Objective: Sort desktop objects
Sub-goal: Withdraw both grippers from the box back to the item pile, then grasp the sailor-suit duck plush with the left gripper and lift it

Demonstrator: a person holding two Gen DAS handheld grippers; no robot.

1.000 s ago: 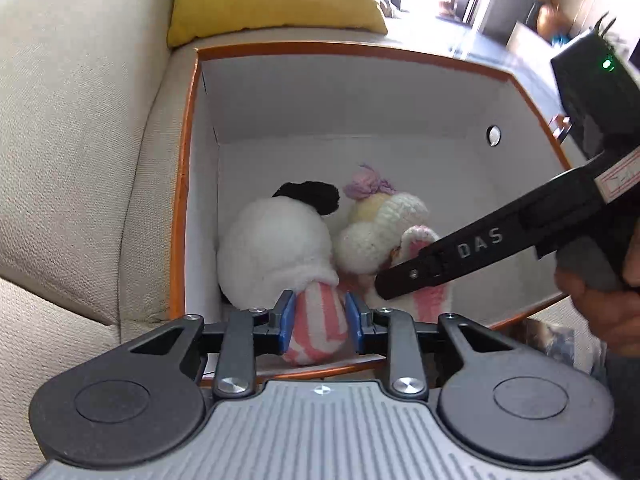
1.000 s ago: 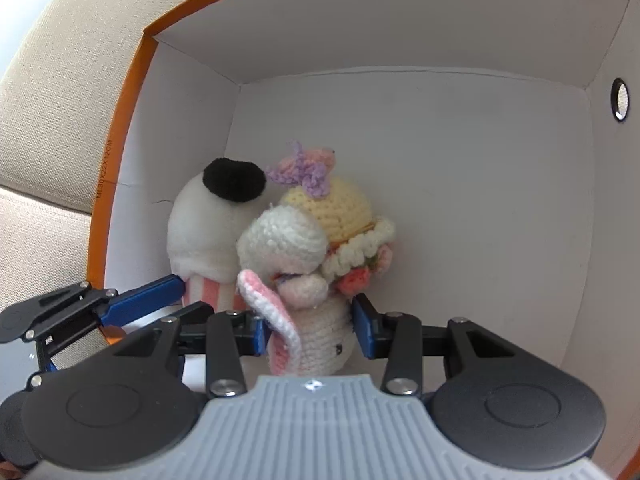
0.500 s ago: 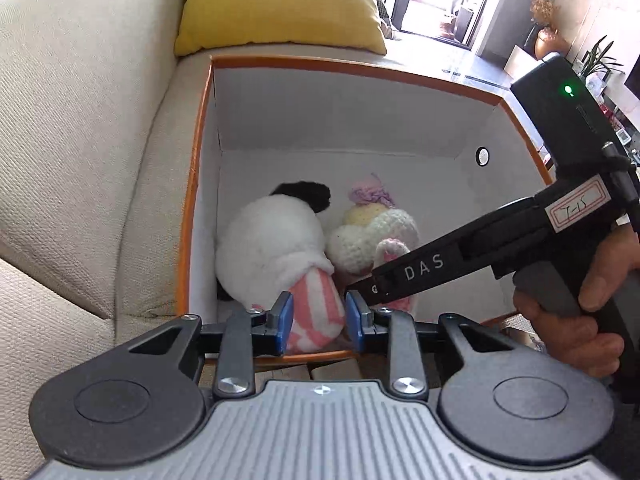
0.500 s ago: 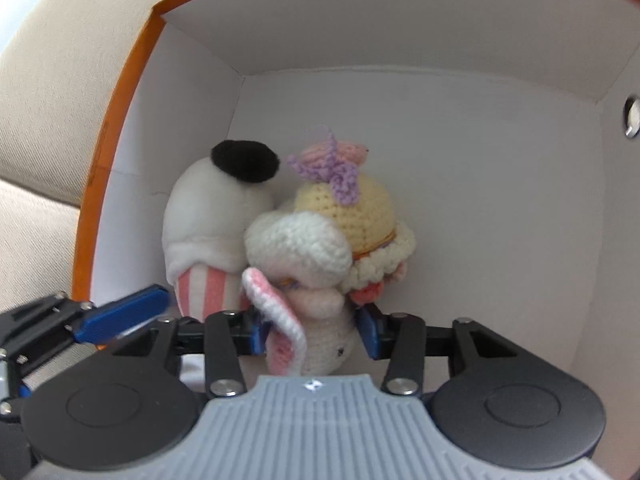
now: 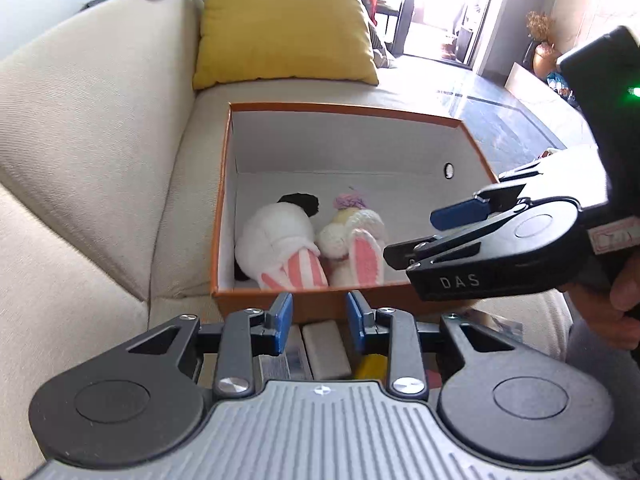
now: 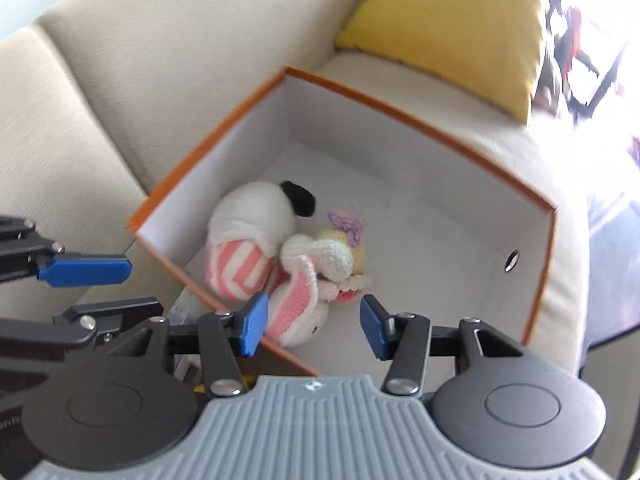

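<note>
- Left gripper (image 5: 316,322), nearest at 6 o'clock in its own view, holds nothing, jaws parted over small flat items (image 5: 324,350) below the box's near wall; these look not yet sorted.
- Right gripper (image 6: 310,330) is also spread wide and empty, above the box's near corner.
- Orange box (image 5: 344,114) rests on the sofa (image 5: 92,128); the striped white plush (image 5: 280,246) and crocheted bunny (image 5: 356,242) lie touching at its near-left, about 12 o'clock from the left jaws — apparently sorted.
- Yellow cushion (image 5: 280,24) lies beyond.
</note>
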